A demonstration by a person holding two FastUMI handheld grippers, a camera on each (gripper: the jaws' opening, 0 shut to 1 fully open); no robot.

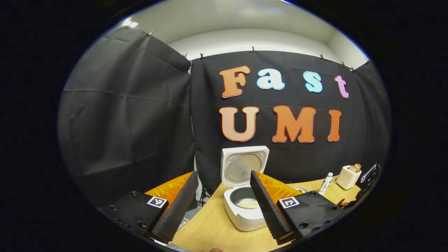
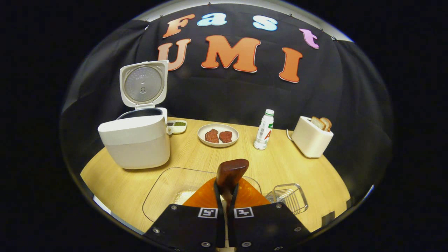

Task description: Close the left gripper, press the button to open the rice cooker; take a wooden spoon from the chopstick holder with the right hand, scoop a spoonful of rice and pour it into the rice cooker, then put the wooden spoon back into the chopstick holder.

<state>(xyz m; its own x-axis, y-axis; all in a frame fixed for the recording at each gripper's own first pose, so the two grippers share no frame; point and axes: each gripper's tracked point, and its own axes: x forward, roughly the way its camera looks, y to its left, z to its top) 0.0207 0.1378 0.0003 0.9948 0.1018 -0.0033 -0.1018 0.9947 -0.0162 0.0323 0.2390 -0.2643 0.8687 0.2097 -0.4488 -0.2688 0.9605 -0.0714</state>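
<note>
Left claw [image 1: 224, 206] held wide apart, empty, above the bench [image 1: 217, 227] edge, facing the rice cooker [image 1: 245, 206]. Cooker lid [image 1: 244, 164] stood upright; some rice [image 1: 247, 203] lay in the pot. Right claw [image 2: 226, 199] clamped narrow on the wooden spoon [image 2: 229, 175], raised over the clear rice container [image 2: 168, 189]. Wire chopstick holder [image 2: 288, 197] sat just right of that container.

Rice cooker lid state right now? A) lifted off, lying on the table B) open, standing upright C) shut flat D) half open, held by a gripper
B: the rice cooker lid stands upright behind the open pot, and no gripper touches it; the left gripper view shows rice inside.
</note>
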